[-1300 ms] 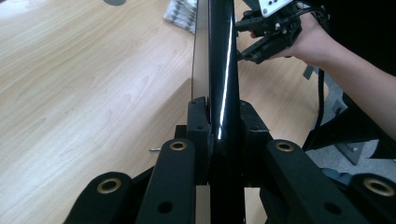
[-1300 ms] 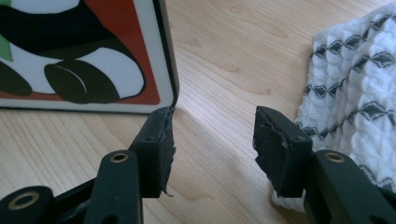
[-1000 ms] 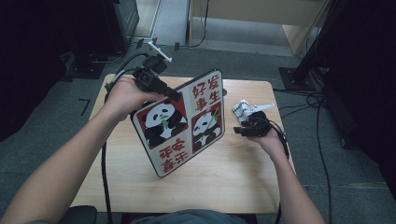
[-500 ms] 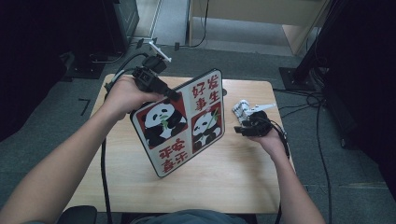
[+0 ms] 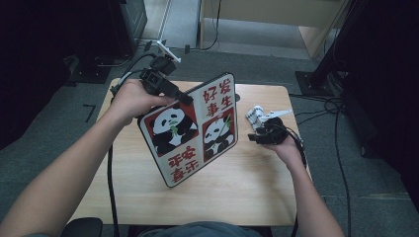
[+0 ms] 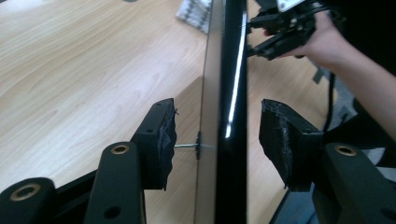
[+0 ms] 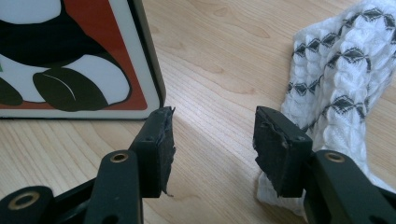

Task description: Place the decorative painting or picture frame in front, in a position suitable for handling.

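Observation:
A flat board (image 5: 197, 128) printed with two pandas and red characters stands tilted on the wooden table (image 5: 247, 192), its lower corner on the wood. My left gripper (image 5: 185, 98) is at its upper left edge. In the left gripper view the board's thin black edge (image 6: 229, 93) runs between the jaws of my left gripper (image 6: 217, 135), which have just been opening; a gap shows on each side of the edge. My right gripper (image 7: 212, 130) is open just above the table, with nothing between its pads, the board's corner (image 7: 70, 60) to its left and a white knitted cloth (image 7: 341, 79) to its right.
The cloth (image 5: 257, 116) lies crumpled near the table's right edge, just beyond my right gripper (image 5: 254, 137). Bare wood lies in front of the board. Cables trail from both grippers, and dark equipment and floor cables surround the table.

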Action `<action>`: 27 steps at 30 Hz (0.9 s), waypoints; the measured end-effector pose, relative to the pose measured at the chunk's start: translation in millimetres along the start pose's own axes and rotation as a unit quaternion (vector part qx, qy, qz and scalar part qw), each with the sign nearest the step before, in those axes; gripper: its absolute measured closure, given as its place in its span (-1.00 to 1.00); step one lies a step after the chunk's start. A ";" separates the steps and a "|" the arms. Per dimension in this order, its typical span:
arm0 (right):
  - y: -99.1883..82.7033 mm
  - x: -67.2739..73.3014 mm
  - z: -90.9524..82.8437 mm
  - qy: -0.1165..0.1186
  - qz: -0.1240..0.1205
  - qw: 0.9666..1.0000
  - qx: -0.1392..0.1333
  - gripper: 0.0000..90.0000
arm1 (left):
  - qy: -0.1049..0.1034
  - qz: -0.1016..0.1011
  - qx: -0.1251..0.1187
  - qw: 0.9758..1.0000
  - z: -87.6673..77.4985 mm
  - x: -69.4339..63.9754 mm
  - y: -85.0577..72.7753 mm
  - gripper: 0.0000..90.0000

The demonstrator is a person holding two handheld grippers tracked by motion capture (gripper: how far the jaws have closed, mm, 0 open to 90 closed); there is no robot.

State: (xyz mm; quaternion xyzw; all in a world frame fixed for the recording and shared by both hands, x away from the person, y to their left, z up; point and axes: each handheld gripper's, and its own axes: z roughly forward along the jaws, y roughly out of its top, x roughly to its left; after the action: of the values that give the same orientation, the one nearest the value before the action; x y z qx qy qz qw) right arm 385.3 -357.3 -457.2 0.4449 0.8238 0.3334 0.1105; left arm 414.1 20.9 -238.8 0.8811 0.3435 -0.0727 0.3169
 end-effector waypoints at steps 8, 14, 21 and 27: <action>1.1 1.0 -4.2 0.012 0.006 1.000 -0.009 0.14 | 0.006 0.007 -0.031 0.999 -20.7 3.6 0.4 -0.09; 1.0 -0.6 -5.4 0.013 0.004 1.000 -0.009 0.15 | 0.017 -0.005 -0.045 0.999 -35.9 12.9 -4.7 -0.11; 1.2 0.0 -10.6 0.009 0.007 1.000 -0.014 0.15 | 0.029 -0.014 -0.053 0.998 -50.5 23.6 -16.4 -0.13; 2.1 -4.5 -12.7 0.005 0.009 1.000 -0.015 0.15 | 0.040 -0.030 -0.064 0.997 -62.0 35.7 -28.6 -0.13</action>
State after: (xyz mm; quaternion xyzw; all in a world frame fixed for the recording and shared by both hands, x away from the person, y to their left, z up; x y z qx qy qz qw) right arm 383.2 -365.9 -446.8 0.4487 0.8152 0.3491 0.1104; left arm 416.8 94.7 -216.8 0.8506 0.3862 -0.0249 0.3560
